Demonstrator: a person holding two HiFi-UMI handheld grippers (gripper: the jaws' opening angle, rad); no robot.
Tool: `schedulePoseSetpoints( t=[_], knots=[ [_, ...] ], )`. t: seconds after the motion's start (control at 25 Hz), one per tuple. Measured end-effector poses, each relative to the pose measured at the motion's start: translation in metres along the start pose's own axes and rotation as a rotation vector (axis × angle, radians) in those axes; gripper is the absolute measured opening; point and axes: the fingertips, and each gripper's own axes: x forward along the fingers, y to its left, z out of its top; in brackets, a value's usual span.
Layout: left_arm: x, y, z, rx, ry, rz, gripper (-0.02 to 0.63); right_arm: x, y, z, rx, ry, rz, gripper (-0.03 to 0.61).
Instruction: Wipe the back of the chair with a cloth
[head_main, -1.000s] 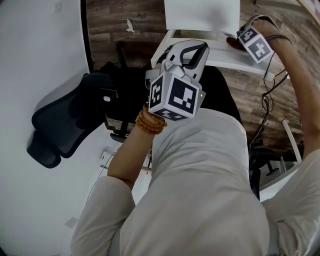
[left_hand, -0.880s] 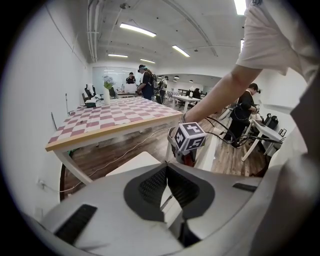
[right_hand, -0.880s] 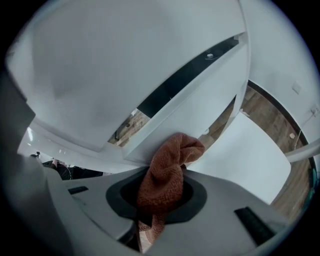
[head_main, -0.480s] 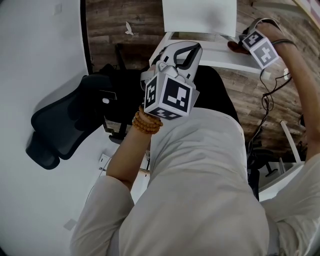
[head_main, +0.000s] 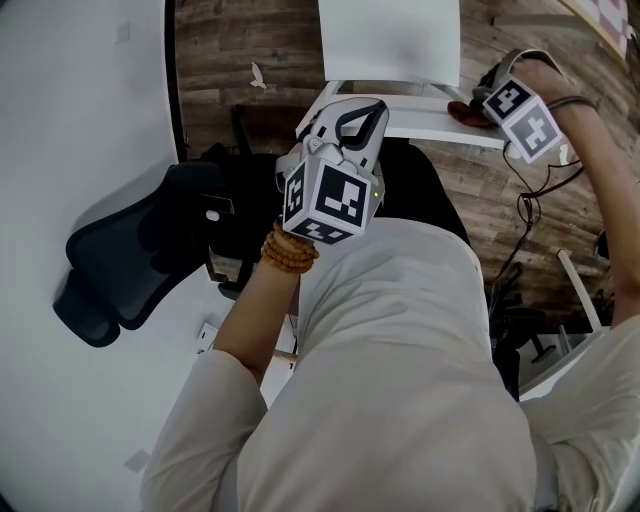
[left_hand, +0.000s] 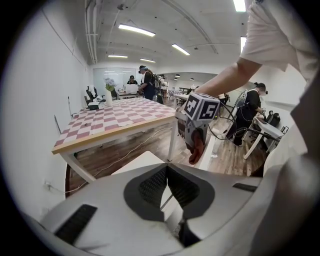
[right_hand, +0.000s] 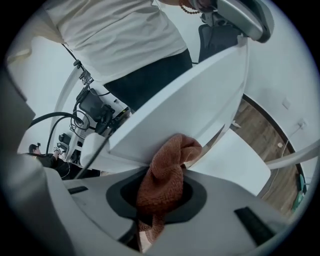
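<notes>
The cloth (right_hand: 172, 152), a rust-brown bunch, sits at the upper edge of the white chair back (right_hand: 190, 110), pinched in the right tongs (right_hand: 160, 200). Their jaws are closed on its lower folds while the loose upper part is pushed up against the panel. In the head view the same cloth (head_main: 465, 108) lies on the top rail of the chair back (head_main: 440, 125), towards its right end, with the seat (head_main: 390, 40) beyond it. By my reading the wiping stroke itself is in hand, with the cloth in contact and much of the rail not yet covered. The next move probably calls for dragging the cloth along the rail and down the face of the back. That means keeping steady pressure so the bunch does not roll out of the grip or skip off the edge. The left tongs (left_hand: 166, 175) are shut, the two pads meeting at their tips with nothing between them. They hang by the left end of the rail, and I cannot tell whether they rest on it; from there they could steady the chair.
</notes>
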Motion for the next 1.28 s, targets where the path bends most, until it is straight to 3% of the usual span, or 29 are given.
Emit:
schedulePoseSetpoints(
  t=[0.28,0.48,0.84,1.04,1.28],
  knots=[
    [-0.01,0.0,0.006,0.001,-0.004,0.011,0.017,-0.027,0.008,0.013,0.007,-0.016,-0.035,0.086],
    [-0.013,0.005,0.014,-0.007,-0.021,0.023,0.018,-0.048,0.003,0.017,0.076,-0.075,-0.106,0.087],
    [-0.035,0.013,0.041,-0.038,-0.1,0.058,0.018,-0.108,-0.008,0.037,0.336,-0.3,-0.412,0.086],
    [-0.06,0.019,0.061,-0.063,-0.181,0.09,0.017,-0.156,-0.013,0.061,0.515,-0.521,-0.632,0.086],
    [-0.089,0.016,0.087,-0.071,-0.258,0.103,0.017,-0.222,-0.013,0.103,0.658,-0.818,-0.857,0.086]
  ],
)
